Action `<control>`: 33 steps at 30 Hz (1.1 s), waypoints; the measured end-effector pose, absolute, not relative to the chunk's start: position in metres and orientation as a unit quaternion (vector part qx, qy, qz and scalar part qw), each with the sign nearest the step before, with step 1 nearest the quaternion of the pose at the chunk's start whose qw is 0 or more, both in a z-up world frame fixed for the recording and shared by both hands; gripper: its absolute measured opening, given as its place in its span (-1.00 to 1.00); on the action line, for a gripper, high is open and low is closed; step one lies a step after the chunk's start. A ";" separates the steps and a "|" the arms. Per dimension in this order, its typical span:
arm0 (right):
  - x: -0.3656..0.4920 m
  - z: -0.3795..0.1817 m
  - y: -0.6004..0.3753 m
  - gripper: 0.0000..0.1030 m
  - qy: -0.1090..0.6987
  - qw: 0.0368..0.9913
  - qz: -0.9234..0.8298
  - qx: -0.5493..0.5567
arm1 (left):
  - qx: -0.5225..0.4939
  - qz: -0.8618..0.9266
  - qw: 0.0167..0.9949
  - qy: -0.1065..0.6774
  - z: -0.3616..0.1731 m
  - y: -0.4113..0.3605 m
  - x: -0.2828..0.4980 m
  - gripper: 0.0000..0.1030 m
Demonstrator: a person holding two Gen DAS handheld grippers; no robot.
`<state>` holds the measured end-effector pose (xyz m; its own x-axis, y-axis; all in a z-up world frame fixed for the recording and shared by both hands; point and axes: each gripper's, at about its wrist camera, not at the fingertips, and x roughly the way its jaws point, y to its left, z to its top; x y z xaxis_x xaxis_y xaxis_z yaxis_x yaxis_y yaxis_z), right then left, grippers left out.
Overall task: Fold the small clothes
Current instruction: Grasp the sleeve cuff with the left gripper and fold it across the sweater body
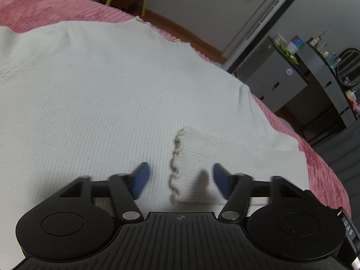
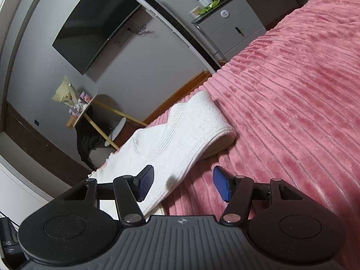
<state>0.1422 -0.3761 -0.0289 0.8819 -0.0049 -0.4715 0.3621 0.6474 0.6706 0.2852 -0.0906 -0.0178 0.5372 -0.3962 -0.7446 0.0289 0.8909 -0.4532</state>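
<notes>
A white ribbed knit top (image 1: 101, 85) lies spread on the pink bedspread (image 1: 45, 6). One sleeve (image 1: 202, 157) is folded across its body, and its frilled cuff (image 1: 176, 164) lies between the fingers of my left gripper (image 1: 181, 180), which is open just above the fabric. In the right wrist view the same top (image 2: 180, 135) shows as a folded white band. My right gripper (image 2: 183, 186) is open over its near edge, one finger above the white knit, the other above the pink bedspread (image 2: 292, 112).
The bed edge runs along the far side, with wooden floor (image 1: 180, 31) beyond. A grey drawer cabinet (image 1: 270, 72), a dark dressing table with a round mirror (image 1: 348, 67), a wall television (image 2: 96, 24) and a small round side table (image 2: 83, 110) stand around the room.
</notes>
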 end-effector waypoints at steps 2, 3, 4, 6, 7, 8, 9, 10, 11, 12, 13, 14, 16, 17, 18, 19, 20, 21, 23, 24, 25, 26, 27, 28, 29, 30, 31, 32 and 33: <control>0.142 -0.028 -0.376 0.15 0.218 0.882 -0.104 0.405 | -0.210 -0.129 0.847 0.470 -0.018 -0.093 0.289 -0.06; 0.143 -0.028 -0.375 0.15 0.218 0.882 -0.103 0.406 | -0.214 -0.132 0.844 0.474 -0.018 -0.096 0.291 -0.09; 0.143 -0.028 -0.375 0.15 0.218 0.881 -0.103 0.407 | -0.212 -0.130 0.842 0.478 -0.017 -0.098 0.292 -0.16; 0.144 -0.028 -0.375 0.15 0.218 0.880 -0.102 0.409 | -0.199 -0.134 0.844 0.480 -0.016 -0.102 0.293 -0.36; 0.143 -0.028 -0.375 0.15 0.217 0.880 -0.102 0.410 | -0.193 -0.136 0.845 0.480 -0.017 -0.104 0.293 -0.49; 0.143 -0.028 -0.375 0.15 0.216 0.880 -0.102 0.410 | -0.188 -0.133 0.845 0.483 -0.017 -0.105 0.295 -0.57; 0.144 -0.028 -0.375 0.15 0.214 0.880 -0.101 0.411 | -0.184 -0.130 0.845 0.485 -0.017 -0.105 0.295 -0.73; 0.144 -0.029 -0.375 0.15 0.213 0.880 -0.099 0.413 | -0.182 -0.129 0.845 0.486 -0.017 -0.103 0.296 -0.80; 0.145 -0.029 -0.376 0.15 0.213 0.880 -0.096 0.414 | -0.184 -0.133 0.845 0.484 -0.015 -0.101 0.296 -0.84; 0.145 -0.030 -0.377 0.15 0.211 0.880 -0.093 0.416 | -0.187 -0.134 0.845 0.483 -0.012 -0.098 0.296 -0.84; 0.145 -0.031 -0.377 0.15 0.209 0.879 -0.089 0.419 | -0.193 -0.136 0.846 0.478 -0.008 -0.093 0.295 -0.85; 0.145 -0.031 -0.378 0.15 0.207 0.878 -0.088 0.423 | -0.196 -0.140 0.850 0.469 -0.003 -0.090 0.294 -0.85; 0.145 -0.032 -0.380 0.15 0.202 0.875 -0.084 0.432 | -0.187 -0.137 0.863 0.448 0.011 -0.083 0.291 -0.85; 0.145 -0.033 -0.381 0.15 0.198 0.874 -0.080 0.437 | -0.180 -0.135 0.871 0.438 0.018 -0.079 0.290 -0.85; 0.144 -0.033 -0.382 0.15 0.195 0.872 -0.076 0.443 | -0.173 -0.131 0.877 0.428 0.026 -0.074 0.289 -0.85; 0.144 -0.033 -0.382 0.15 0.193 0.870 -0.073 0.448 | -0.164 -0.124 0.885 0.418 0.033 -0.067 0.287 -0.85; 0.145 -0.034 -0.383 0.13 0.191 0.868 -0.066 0.454 | -0.153 -0.117 0.892 0.409 0.039 -0.060 0.287 -0.85; 0.145 -0.035 -0.383 0.13 0.189 0.866 -0.059 0.460 | -0.141 -0.107 0.899 0.400 0.044 -0.052 0.286 -0.85; 0.147 -0.035 -0.382 0.10 0.187 0.862 -0.049 0.469 | -0.123 -0.075 0.908 0.393 0.050 -0.033 0.288 -0.85; 0.148 -0.036 -0.381 0.08 0.187 0.861 -0.044 0.471 | -0.117 -0.056 0.911 0.393 0.050 -0.023 0.289 -0.85; 0.149 -0.036 -0.380 0.05 0.188 0.860 -0.040 0.473 | -0.110 -0.036 0.912 0.392 0.051 -0.013 0.290 -0.85; 0.150 -0.036 -0.379 0.02 0.190 0.860 -0.037 0.472 | -0.102 -0.019 0.914 0.392 0.049 -0.004 0.292 -0.85; 0.152 -0.036 -0.376 0.00 0.190 0.861 -0.033 0.470 | -0.094 -0.005 0.915 0.392 0.047 0.004 0.292 -0.85; 0.153 -0.035 -0.374 -0.02 0.191 0.863 -0.029 0.466 | -0.087 0.008 0.914 0.397 0.043 0.009 0.293 -0.85; 0.155 -0.035 -0.372 -0.02 0.193 0.865 -0.026 0.463 | -0.085 0.016 0.911 0.404 0.037 0.015 0.295 -0.85; 0.157 -0.034 -0.369 -0.04 0.195 0.866 -0.021 0.460 | -0.086 0.019 0.906 0.413 0.031 0.019 0.297 -0.85; 0.159 -0.034 -0.366 -0.06 0.197 0.867 -0.016 0.457 | -0.090 0.021 0.902 0.421 0.025 0.022 0.297 -0.85; 0.161 -0.034 -0.363 -0.07 0.199 0.869 -0.013 0.453 | -0.094 0.020 0.899 0.427 0.019 0.024 0.297 -0.85; 0.163 -0.033 -0.360 -0.07 0.202 0.870 -0.009 0.449 | -0.098 0.019 0.896 0.432 0.015 0.026 0.297 -0.84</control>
<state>0.1634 -0.3600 -0.0334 0.9182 0.1652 -0.3599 0.1977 0.5964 0.7780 0.2973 0.0262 0.0148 0.6261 -0.0510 -0.7781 -0.1188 0.9800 -0.1598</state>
